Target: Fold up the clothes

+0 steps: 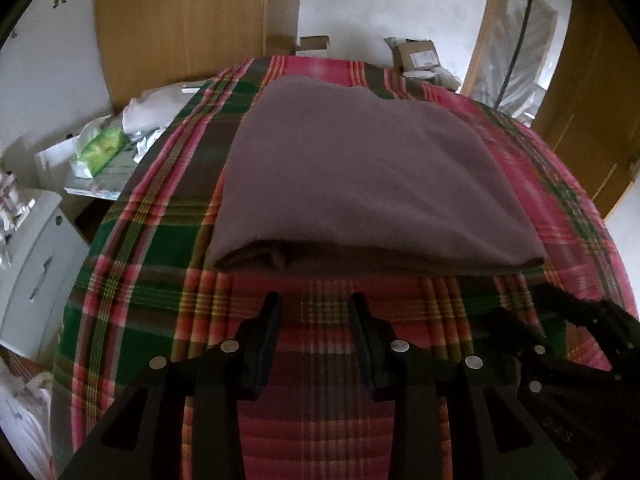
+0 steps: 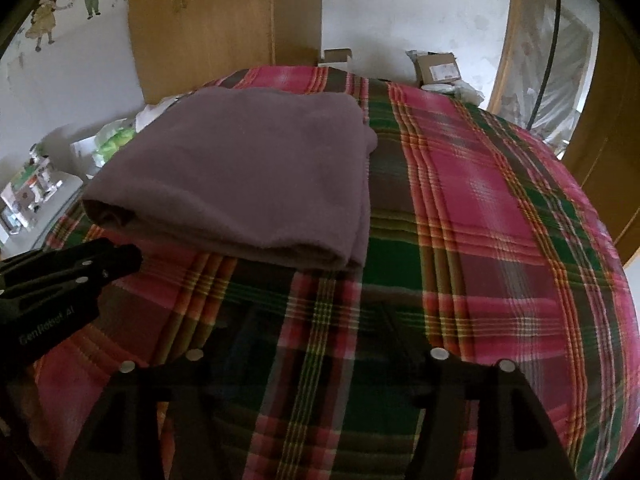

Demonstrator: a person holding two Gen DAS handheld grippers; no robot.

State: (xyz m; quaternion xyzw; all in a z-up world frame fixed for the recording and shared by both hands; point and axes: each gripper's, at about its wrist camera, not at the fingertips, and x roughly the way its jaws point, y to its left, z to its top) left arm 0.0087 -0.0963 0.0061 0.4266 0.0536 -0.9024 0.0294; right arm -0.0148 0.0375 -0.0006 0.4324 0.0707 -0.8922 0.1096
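Your left gripper [image 1: 316, 312] sits nearest, jaws parted and empty above the plaid bedspread [image 1: 140, 280], just short of the folded mauve garment [image 1: 360, 176]. Your right gripper [image 2: 316, 344] is blurred; I cannot tell its opening. Both hang back, probably because the fold looks finished. Nothing blocks the cloth; clutter [image 1: 100, 152] lies off the bed's left edge.

Fuzzy matt garment [image 1: 360, 168] (woven bedspread [image 1: 152, 280])

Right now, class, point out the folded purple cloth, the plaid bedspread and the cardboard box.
folded purple cloth [image 1: 360, 176]: left wrist view, middle of top layer.
plaid bedspread [image 2: 480, 208]: right wrist view, bare pink stripe.
cardboard box [image 2: 438, 66]: right wrist view, labelled front face.
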